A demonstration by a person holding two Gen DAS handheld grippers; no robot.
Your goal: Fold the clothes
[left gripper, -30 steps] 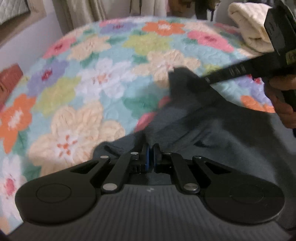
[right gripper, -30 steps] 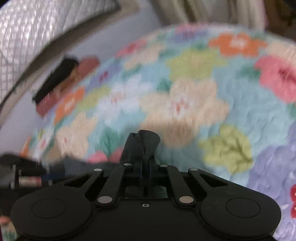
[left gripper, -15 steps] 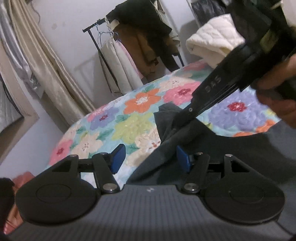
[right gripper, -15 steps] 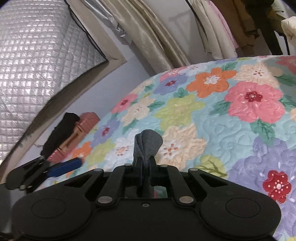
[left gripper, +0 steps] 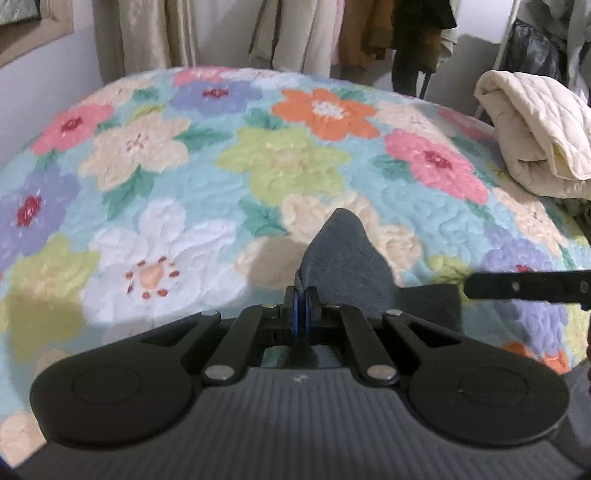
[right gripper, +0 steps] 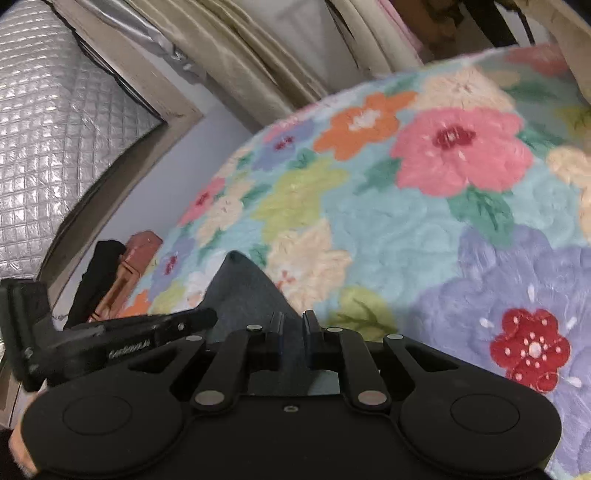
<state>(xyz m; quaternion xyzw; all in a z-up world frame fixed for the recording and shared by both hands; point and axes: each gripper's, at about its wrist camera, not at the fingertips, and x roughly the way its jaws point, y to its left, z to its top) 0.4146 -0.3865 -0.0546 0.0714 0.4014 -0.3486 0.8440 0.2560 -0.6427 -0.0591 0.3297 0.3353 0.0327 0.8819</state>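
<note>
A dark grey garment (left gripper: 347, 254) lies over the floral quilt (left gripper: 192, 155) of a bed. My left gripper (left gripper: 303, 300) is shut on a fold of this garment, and a grey corner sticks up past its blue pads. In the right wrist view the same garment (right gripper: 243, 291) runs between the fingers of my right gripper (right gripper: 292, 320), whose jaws stand slightly apart and do not pinch it. The left gripper's finger (right gripper: 162, 326) shows at the left of that view. The right gripper's finger (left gripper: 524, 286) shows at the right of the left wrist view.
A folded cream quilted blanket (left gripper: 535, 125) lies at the bed's far right. Curtains (left gripper: 147, 33) and hanging clothes (left gripper: 369, 29) stand behind the bed. A reddish-brown object with black cloth (right gripper: 122, 269) sits beside the bed on the left.
My left gripper, open half a second ago, has shut on the grey garment. My right gripper, shut on the garment before, has parted its jaws. Both views have tilted down toward the quilt.
</note>
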